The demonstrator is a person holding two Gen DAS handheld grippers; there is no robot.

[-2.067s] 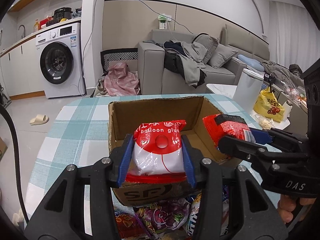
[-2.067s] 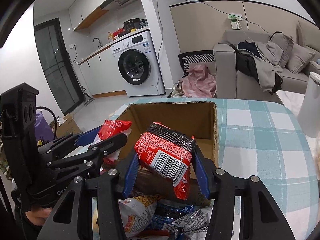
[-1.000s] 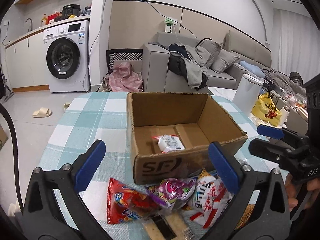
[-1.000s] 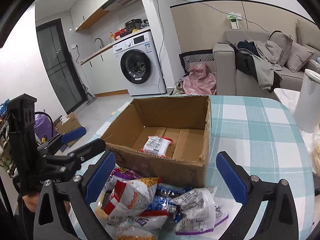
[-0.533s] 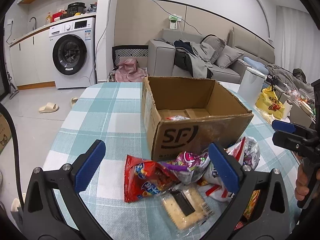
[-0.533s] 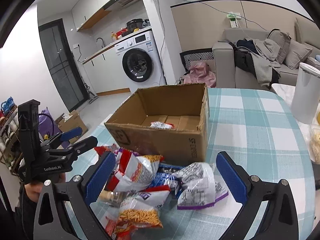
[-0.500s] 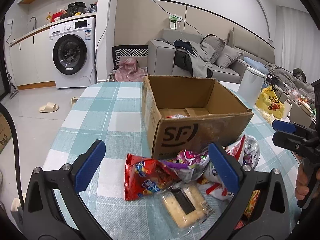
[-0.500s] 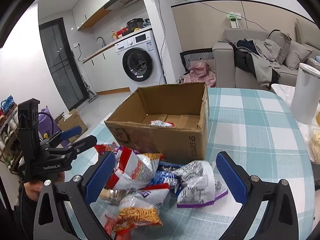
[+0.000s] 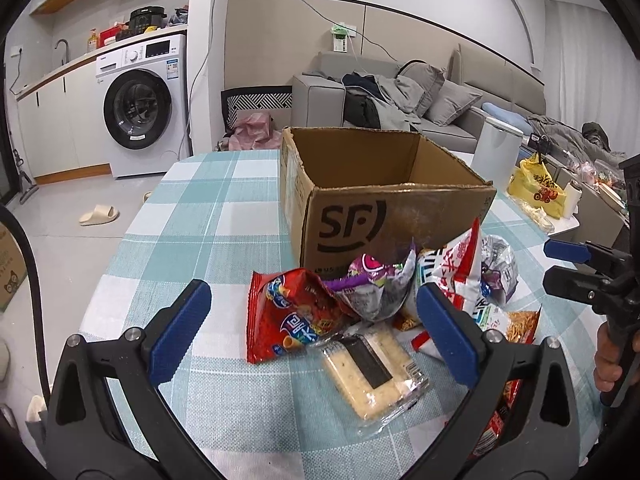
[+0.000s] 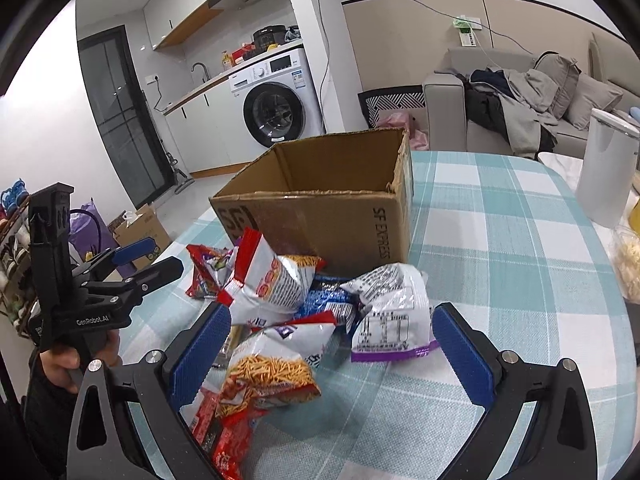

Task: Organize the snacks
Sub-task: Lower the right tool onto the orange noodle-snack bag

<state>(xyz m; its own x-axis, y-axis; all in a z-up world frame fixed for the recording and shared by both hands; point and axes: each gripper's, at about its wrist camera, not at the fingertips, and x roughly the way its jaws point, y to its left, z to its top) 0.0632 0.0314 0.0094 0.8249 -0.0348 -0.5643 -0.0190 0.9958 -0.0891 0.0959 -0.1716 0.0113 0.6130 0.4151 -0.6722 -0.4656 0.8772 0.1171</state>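
Crinkled snack packets (image 10: 276, 280), corrugated cardboard box (image 9: 384, 216)

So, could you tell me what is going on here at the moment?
A person is sorting snack packets into a cardboard box on a checked tablecloth, with a handheld gripper in each hand. Right now the left gripper and the right gripper both hold nothing, jaws wide open, above the pile of packets in front of the box. A cracker pack lies nearest the left one.

Snack heap (image 9: 384, 304) lies on the table (image 9: 192, 216) ahead of both tongs — cardboard box (image 9: 384, 200) just behind it.
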